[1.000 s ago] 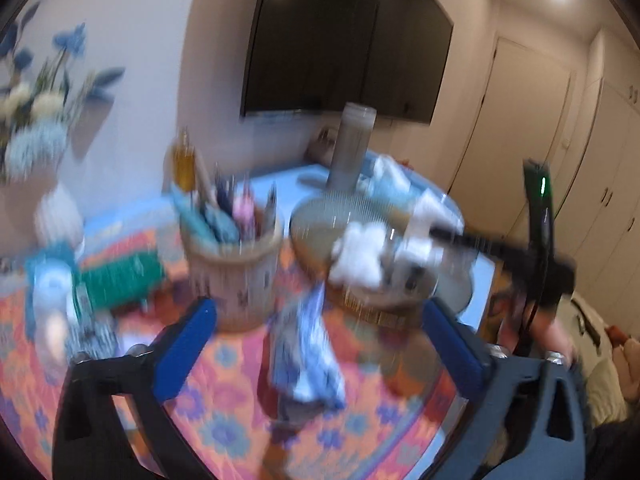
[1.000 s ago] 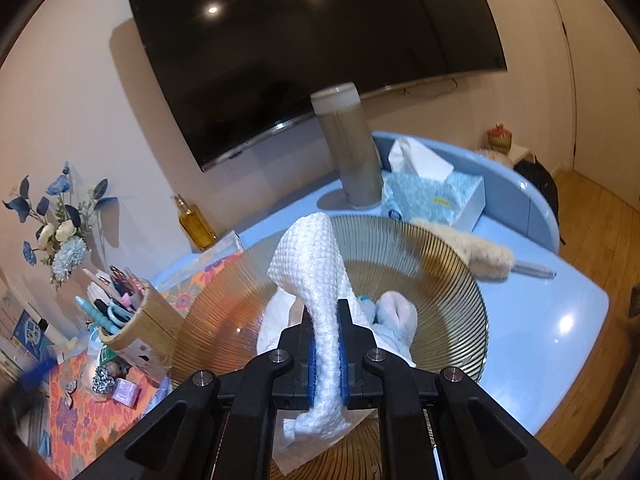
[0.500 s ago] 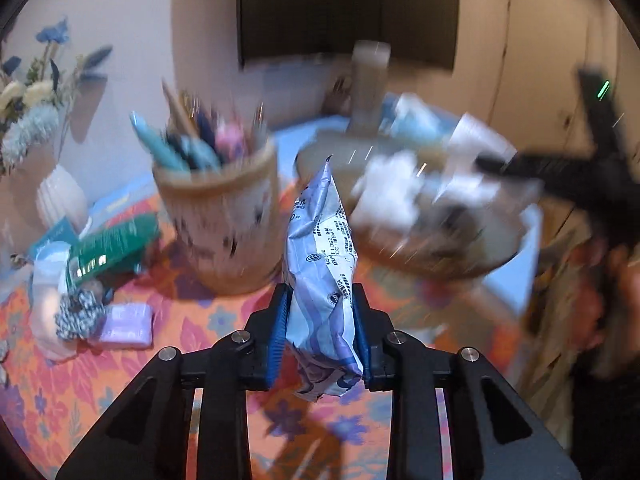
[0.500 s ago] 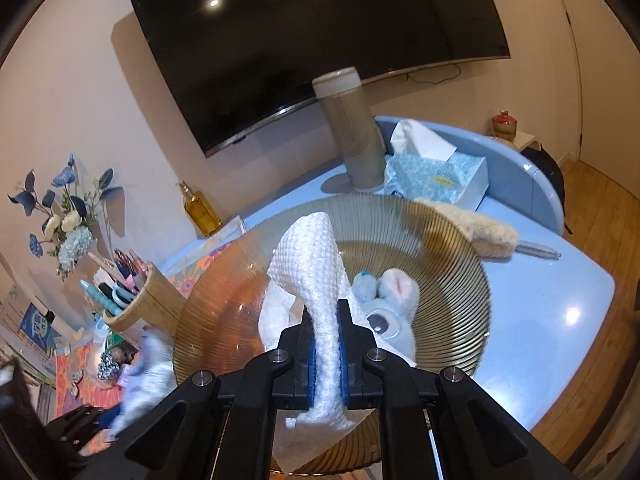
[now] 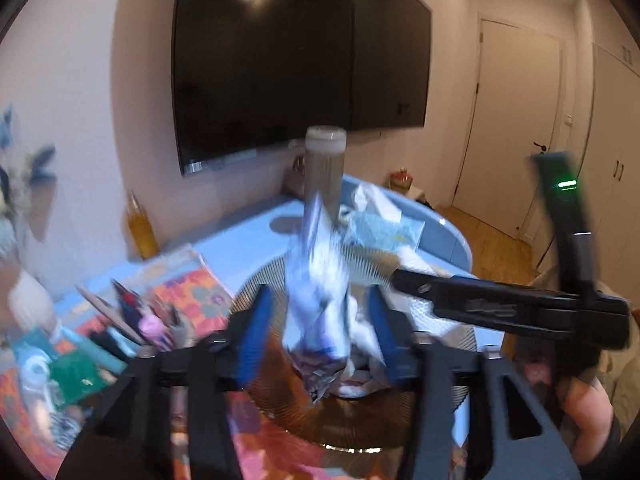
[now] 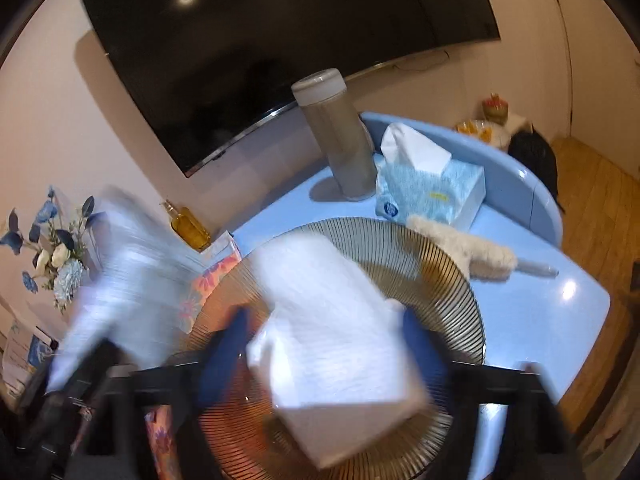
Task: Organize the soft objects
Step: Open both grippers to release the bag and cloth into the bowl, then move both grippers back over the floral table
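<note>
White cloth (blurred) btwn right tongs, just opened, over wire bowl.

- Wire basket sits on the table, near its front edge.
- Tall canister stands behind the basket; tissue box is just right of it.
- Duster lies at the basket's right rim.
- Bottle stands far left, against the wall.
</note>
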Available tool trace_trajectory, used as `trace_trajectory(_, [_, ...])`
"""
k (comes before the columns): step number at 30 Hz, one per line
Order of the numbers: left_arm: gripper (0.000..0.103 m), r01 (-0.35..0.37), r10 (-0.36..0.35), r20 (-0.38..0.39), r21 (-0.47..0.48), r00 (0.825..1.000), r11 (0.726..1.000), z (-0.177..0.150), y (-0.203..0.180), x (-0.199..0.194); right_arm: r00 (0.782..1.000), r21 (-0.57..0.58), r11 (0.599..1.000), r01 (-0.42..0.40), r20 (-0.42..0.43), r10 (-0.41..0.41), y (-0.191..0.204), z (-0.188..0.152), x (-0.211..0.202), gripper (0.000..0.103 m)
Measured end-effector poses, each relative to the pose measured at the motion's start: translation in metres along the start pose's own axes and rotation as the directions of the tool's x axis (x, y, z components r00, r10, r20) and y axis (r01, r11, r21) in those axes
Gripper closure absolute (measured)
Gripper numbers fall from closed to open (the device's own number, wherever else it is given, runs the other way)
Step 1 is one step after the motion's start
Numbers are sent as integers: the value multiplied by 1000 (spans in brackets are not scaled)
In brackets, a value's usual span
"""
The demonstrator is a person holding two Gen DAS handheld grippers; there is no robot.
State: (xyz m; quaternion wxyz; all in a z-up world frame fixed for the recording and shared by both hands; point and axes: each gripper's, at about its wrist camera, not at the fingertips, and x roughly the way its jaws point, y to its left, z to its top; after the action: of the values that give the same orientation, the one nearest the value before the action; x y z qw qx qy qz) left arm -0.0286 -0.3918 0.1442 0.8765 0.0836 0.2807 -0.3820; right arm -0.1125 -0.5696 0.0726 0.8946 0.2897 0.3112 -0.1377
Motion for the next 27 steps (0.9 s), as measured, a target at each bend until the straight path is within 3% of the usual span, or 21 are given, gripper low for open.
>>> trace_trajectory(1, [32, 12, -13, -9, -14, 1000, 1000, -3, 1, 2, 1000, -5, 1000, 4, 9, -4, 0, -2, -3, 20])
trace_trajectory(2, [30, 27, -27, -7, -29, 1000, 999, -7, 4, 3, 1000, -10, 1000, 14, 17, -14, 0, -3, -7, 20])
trace_trajectory(8, [30, 80, -80, 6, -78, 997, 994, -24, 26, -27, 1000, 5, 1000, 8, 26, -9, -3, -15, -24, 20])
trace_trajectory(13, [30, 82, -74, 58, -144, 996, 986, -33, 61, -78, 992, -41, 991, -126, 20, 127, 31, -30, -38, 18])
trace_trajectory(15, [30, 53, -39, 102, -147, 994, 988, -41, 76, -113, 986, -109, 982, -157, 33, 162, 60, -40, -47, 12])
trace_trajectory(18, [30, -58, 80, 150, -146, 985, 988, -52, 100, -170, 964, -230, 941, -247, 36, 262, 112, -64, -58, 0])
trace_trajectory(19, [30, -134, 155, 160, -138, 975, 981, -57, 107, -191, 953, -292, 914, -281, 27, 301, 134, -75, -60, 0])
trace_trajectory(20, [30, -271, 288, 183, -115, 940, 956, -63, 113, -219, 946, -344, 890, -300, 14, 324, 153, -87, -60, 0])
trace_trajectory(21, [26, -356, 370, 198, -103, 908, 929, -67, 116, -237, 937, -410, 853, -323, -14, 349, 178, -104, -56, 0])
trace_trajectory(22, [15, -471, 479, 216, -94, 851, 877, -74, 122, -261, 929, -448, 824, -347, -46, 366, 197, -119, -51, 0])
trace_trajectory(23, [9, -542, 549, 225, -95, 805, 835, -79, 129, -278, 920, -470, 799, -375, -83, 383, 213, -134, -43, 0])
trace_trajectory(24, [1, -576, 581, 231, -98, 780, 812, -84, 134, -288, 912, -476, 784, -398, -113, 394, 223, -144, -36, 0])
trace_trajectory(25, [1, -611, 615, 237, -100, 752, 785, -91, 142, -302, 898, -473, 767, -434, -157, 411, 236, -158, -25, 0])
trace_trajectory(26, [0, -634, 638, 232, -104, 734, 767, -101, 151, -314, 883, -460, 754, -468, -203, 424, 247, -172, -12, 0])
trace_trajectory(27, [0, -641, 647, 222, -110, 729, 760, -108, 157, -318, 873, -452, 747, -488, -233, 430, 255, -181, -3, 0])
